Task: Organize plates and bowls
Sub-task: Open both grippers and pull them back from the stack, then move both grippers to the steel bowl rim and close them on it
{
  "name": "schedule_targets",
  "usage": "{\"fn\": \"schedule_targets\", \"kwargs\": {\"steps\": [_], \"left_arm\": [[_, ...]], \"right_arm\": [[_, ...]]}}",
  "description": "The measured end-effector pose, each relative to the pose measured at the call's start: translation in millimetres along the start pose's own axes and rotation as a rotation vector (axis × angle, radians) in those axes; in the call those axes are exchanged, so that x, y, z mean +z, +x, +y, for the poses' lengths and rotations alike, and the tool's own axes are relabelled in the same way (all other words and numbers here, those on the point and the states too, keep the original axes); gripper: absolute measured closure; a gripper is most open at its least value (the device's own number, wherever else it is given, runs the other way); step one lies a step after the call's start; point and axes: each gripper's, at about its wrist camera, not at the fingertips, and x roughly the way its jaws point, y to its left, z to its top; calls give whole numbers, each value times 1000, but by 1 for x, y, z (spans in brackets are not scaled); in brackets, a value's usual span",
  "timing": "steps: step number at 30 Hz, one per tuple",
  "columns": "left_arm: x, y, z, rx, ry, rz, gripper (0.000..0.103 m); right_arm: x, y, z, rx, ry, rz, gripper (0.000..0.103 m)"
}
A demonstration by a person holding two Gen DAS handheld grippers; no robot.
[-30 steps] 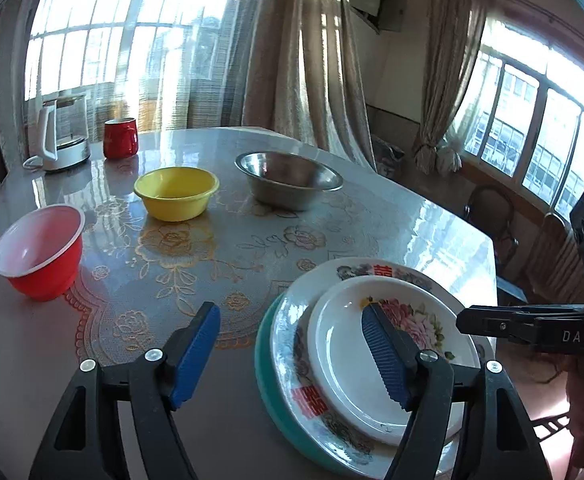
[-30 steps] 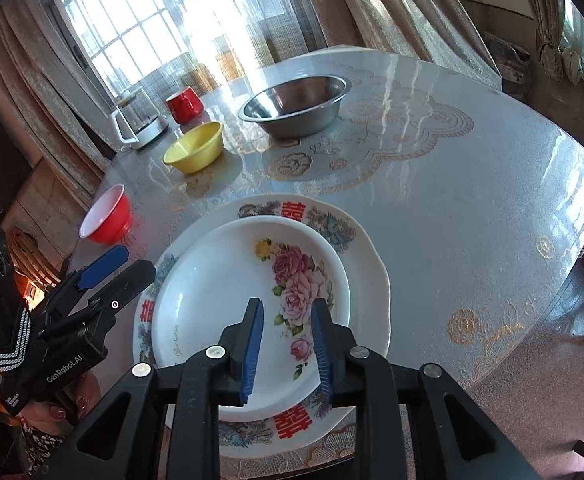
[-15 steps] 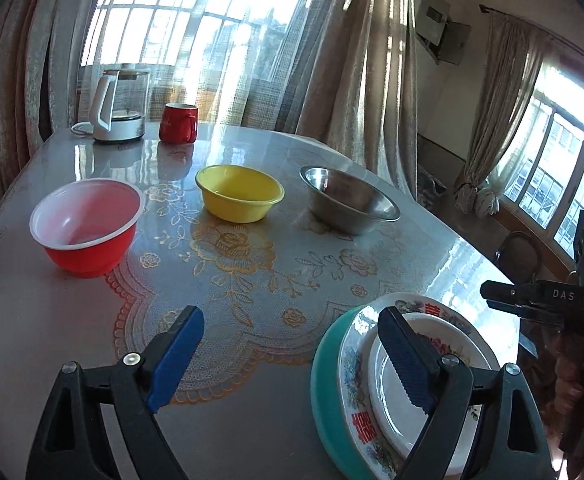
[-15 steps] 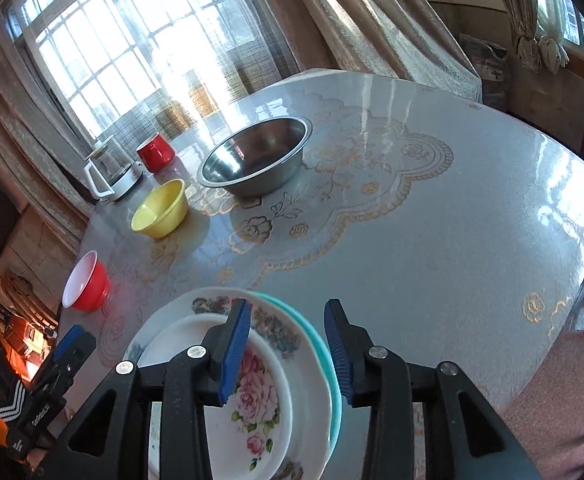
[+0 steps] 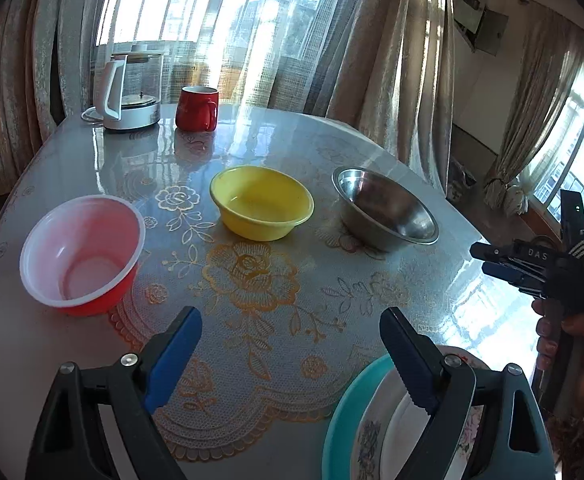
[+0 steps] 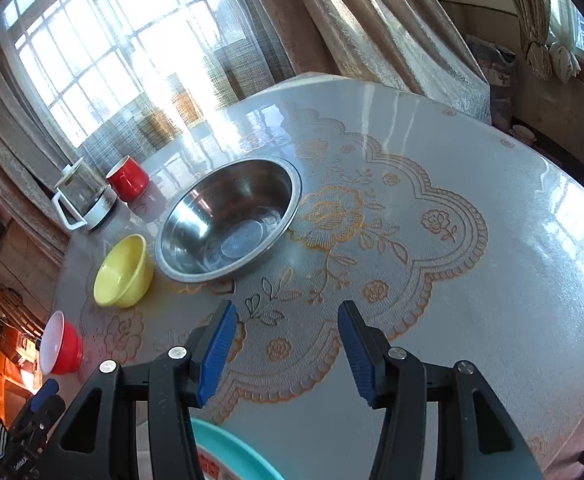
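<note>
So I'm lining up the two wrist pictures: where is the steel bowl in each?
Left wrist: steel bowl right of centre, right of the yellow bowl.
Right wrist: steel bowl left of centre, above the fingers.
Shared landmark: the red mug beside the kettle.

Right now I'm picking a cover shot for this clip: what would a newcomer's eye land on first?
Probably the row of three bowls across the lace-patterned table: the red bowl at left, the yellow bowl in the middle, the steel bowl at right. Behind them, a red mug and a glass kettle stand against the bright window, and a plate stack with a teal rim sits at the near edge.
</note>
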Motion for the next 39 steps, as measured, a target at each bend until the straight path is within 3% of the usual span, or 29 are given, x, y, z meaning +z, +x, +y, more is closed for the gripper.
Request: {"fn": "schedule_targets", "kwargs": {"steps": [12,16,22,32,39], "left_arm": [[41,39,-14,33,28,64,12],[53,54,-24,45,58,69,12],[69,79,-42,41,97,96,12],[89,123,-73,56,191,124,12],[97,160,-74,32,138,212,12]], "right_arm": [[49,76,-11,66,57,66,49],[45,92,-11,86,47,100,66],[37,91,-14,164,22,69,79],[27,79,-22,186,-2,46,80],[18,78,-24,193,-35,12,80]]}}
